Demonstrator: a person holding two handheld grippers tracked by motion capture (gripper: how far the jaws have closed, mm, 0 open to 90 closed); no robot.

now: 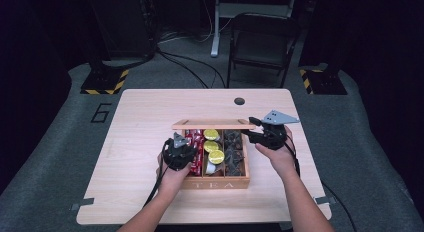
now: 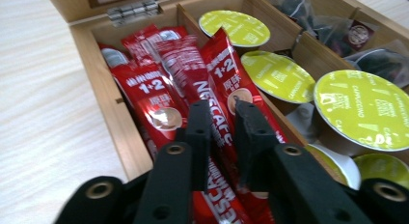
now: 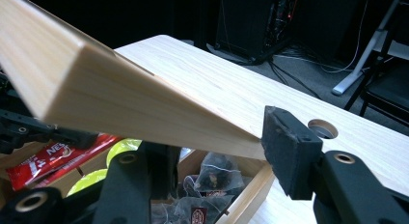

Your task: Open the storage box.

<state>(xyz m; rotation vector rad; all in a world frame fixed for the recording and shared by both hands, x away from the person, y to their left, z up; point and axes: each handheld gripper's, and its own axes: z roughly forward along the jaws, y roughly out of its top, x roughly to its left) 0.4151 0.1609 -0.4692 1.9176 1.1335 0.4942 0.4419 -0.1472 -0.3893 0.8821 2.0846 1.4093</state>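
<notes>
An open wooden tea box (image 1: 220, 183) sits mid-table. Its left compartment holds red Nescafe sachets (image 1: 196, 142), the middle one green-lidded capsules (image 1: 215, 147) (image 2: 361, 108), the right one dark pyramid tea bags (image 1: 232, 152) (image 3: 212, 178). My left gripper (image 1: 186, 153) (image 2: 224, 113) reaches into the left compartment, its jaws shut on one red sachet (image 2: 202, 89) lying on top of the others. My right gripper (image 1: 251, 134) (image 3: 222, 147) is shut on the right end of the raised lid (image 1: 212, 124) (image 3: 120, 89), holding it upright over the box's back edge.
The light wooden table (image 1: 150, 122) has a round cable hole (image 1: 239, 101) (image 3: 322, 129) behind the box. A folding chair (image 1: 260, 42) and stand bases with yellow-black tape (image 1: 105, 82) stand on the floor beyond the far edge.
</notes>
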